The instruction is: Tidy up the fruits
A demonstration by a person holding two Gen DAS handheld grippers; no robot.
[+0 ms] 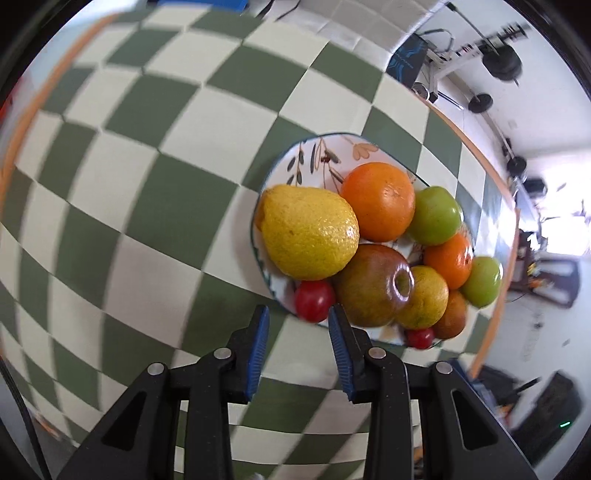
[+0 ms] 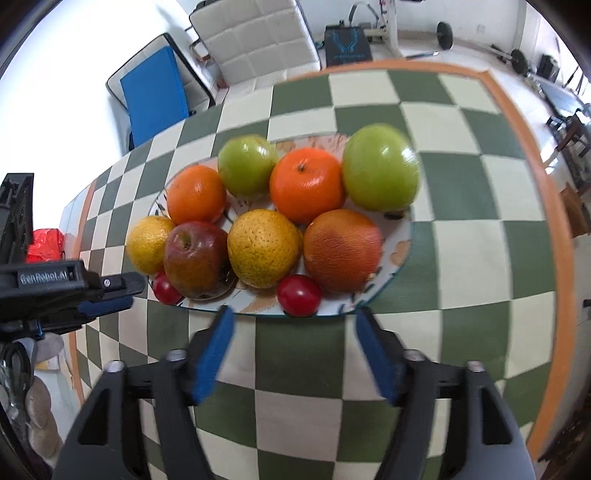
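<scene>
Green-and-cream checkered cloth (image 2: 461, 240) with orange border covers the table; white chair (image 2: 258, 33) and gym gear behind it. Floral plate (image 2: 400, 236) sits on the cloth, holding all the fruit: lemon (image 1: 308, 232), red apple (image 2: 195, 258), two oranges (image 2: 306, 184), two green apples (image 2: 380, 166), yellow citrus (image 2: 264, 247), a darker orange-red fruit (image 2: 343, 249), two small red tomatoes (image 2: 298, 294) at the near rim. Left gripper (image 1: 298, 314) has jaws apart, empty, tips just short of the plate rim by a tomato. Right gripper (image 2: 291, 317) has jaws wide apart, empty, tips near the plate's front edge. Frames slightly motion-blurred.
</scene>
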